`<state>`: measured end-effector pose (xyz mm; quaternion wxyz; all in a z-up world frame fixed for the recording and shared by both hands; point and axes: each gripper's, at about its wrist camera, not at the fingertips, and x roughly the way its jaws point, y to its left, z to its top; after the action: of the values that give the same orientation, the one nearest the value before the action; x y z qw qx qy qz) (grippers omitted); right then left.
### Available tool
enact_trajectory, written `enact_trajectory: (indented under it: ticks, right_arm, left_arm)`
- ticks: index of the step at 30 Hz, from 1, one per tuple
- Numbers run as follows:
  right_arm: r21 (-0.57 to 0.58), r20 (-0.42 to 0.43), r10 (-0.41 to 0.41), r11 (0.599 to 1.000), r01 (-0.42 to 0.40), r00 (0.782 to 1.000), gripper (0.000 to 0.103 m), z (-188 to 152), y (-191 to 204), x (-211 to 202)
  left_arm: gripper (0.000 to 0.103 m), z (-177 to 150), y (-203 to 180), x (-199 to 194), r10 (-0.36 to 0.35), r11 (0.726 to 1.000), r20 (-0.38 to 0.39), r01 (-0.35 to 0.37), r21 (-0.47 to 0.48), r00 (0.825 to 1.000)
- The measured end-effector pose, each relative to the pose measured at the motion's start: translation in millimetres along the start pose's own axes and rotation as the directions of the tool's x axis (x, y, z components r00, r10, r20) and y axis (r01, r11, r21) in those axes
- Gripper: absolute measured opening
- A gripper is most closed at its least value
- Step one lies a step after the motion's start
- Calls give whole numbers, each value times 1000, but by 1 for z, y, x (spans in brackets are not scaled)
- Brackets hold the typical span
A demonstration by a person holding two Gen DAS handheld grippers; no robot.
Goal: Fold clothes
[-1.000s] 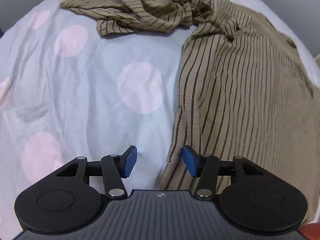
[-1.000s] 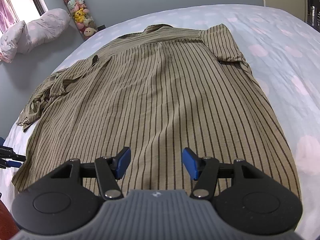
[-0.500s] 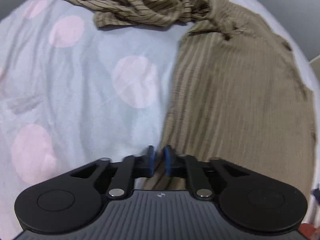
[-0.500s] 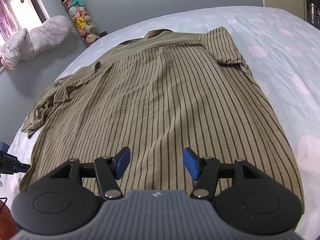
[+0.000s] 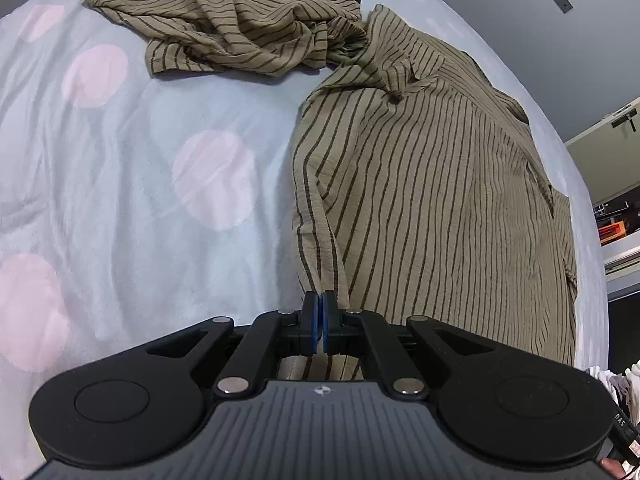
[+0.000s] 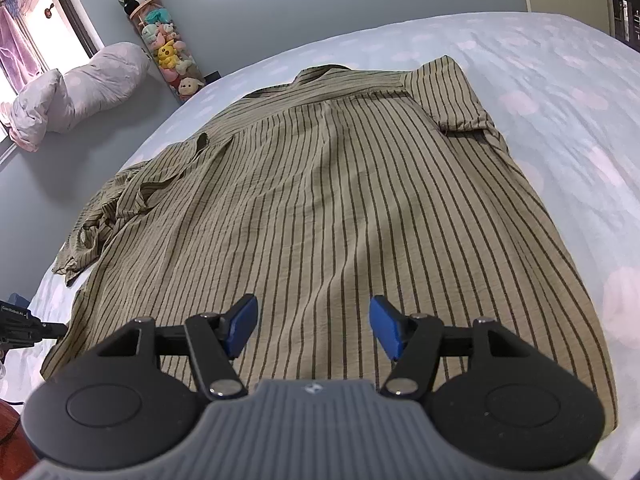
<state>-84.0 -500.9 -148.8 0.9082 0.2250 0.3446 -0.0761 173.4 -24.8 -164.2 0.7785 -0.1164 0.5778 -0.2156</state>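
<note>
Left gripper [image 5: 319, 316] body is hiding the shirt [image 5: 440, 200] hem at bottom centre; right-edge shelving [image 5: 616, 216] is getting cropped, contents too small.

Under me lies a bed [image 6: 560, 92] with a pale blue sheet [image 5: 120, 208] dotted with pink circles. Against the grey wall [image 6: 320, 4] I see a tall clear tube of plush toys [image 6: 168, 48], a panda on top. A lilac pillow [image 6: 76, 88] sits beside the window [image 6: 24, 28].

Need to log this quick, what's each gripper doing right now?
Left gripper: shut on the striped shirt hem corner.
Right gripper: open, opening further, gripping nothing.
</note>
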Motion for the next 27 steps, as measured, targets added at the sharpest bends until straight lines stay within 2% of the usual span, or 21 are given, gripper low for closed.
enact_trajectory:
  ticks: [4,7,8,13,15,16,17,20,23,27]
  right_arm:
    - [5,-1,5,1000,-5,1000,65,0,-1,0]
    - [10,-3,8,1000,-8,1000,65,0,-1,1]
    - [9,-4,8,1000,-8,1000,65,0,-1,1]
    - [5,-5,7,1000,-6,1000,66,0,-1,1]
    - [6,-2,7,1000,-7,1000,66,-1,-1,0]
    - [5,-2,8,1000,-8,1000,66,-1,-1,0]
    - [5,-3,8,1000,-8,1000,66,-1,-1,0]
    - [3,-5,7,1000,-7,1000,66,-1,-1,0]
    - [2,-21,-7,1000,7,1000,66,0,0,2]
    - [-21,-75,-88,996,87,993,66,3,6,7]
  left_arm:
    - [5,-1,7,-4,110,993,15,-109,-39,994]
    - [28,-3,12,-11,96,993,39,-93,-68,995]
    - [33,-3,12,-10,98,993,37,-95,-68,995]
    - [34,-3,12,4,169,984,-40,-170,-47,985]
    - [33,-5,10,6,169,985,-55,-171,-33,984]
    - [23,-5,9,6,161,986,-54,-163,-27,985]
    - [9,-6,8,5,154,988,-54,-155,-20,987]
    - [1,-7,4,0,113,994,-30,-113,-9,993]
    - [1,-8,-7,-8,66,997,2,-67,29,998]
    - [0,-12,-34,-24,12,993,57,-19,116,998]
